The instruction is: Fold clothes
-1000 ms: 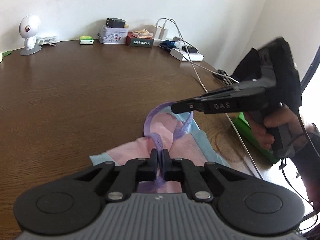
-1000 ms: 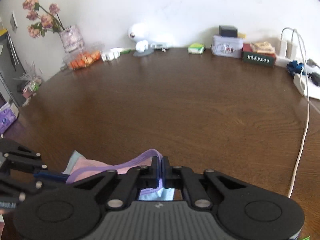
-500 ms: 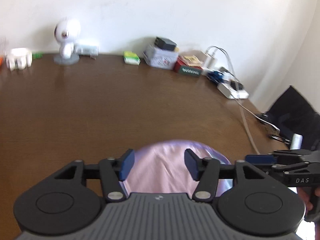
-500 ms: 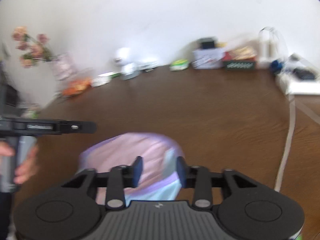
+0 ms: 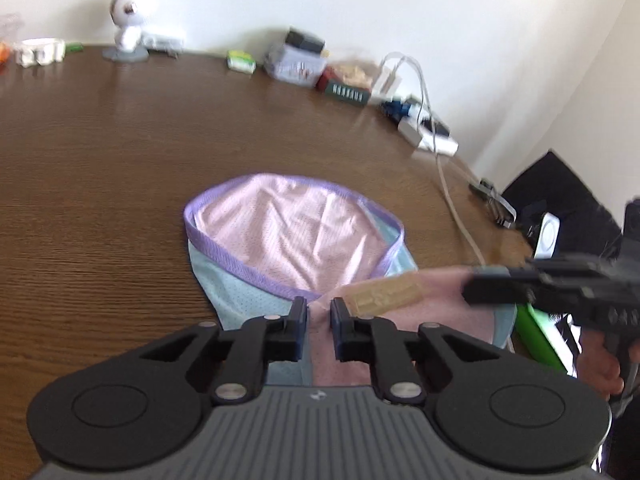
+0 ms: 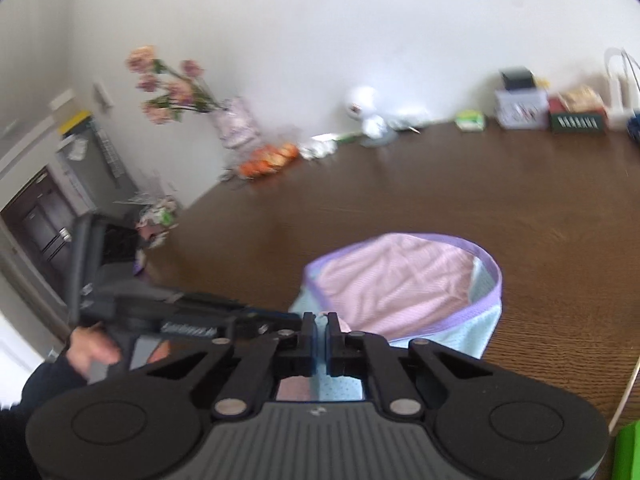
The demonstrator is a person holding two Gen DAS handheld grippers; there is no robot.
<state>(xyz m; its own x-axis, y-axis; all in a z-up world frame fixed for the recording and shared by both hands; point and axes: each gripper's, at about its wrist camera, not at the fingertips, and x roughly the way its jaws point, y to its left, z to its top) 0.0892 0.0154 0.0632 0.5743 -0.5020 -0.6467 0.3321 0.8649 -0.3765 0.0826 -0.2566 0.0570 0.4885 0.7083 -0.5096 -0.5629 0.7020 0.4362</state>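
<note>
Pink mesh garment with lilac trim lies limp, light, mid-frame on the tabletop. Both my jaws stand slightly apart, empty; I'd pinch its banded edge.

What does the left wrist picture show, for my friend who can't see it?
A pink garment with purple trim lies on a brown wooden table. The left hand-held gripper hovers at its near edge, fingers slightly apart. The right hand-held gripper reaches in from the right.
</note>
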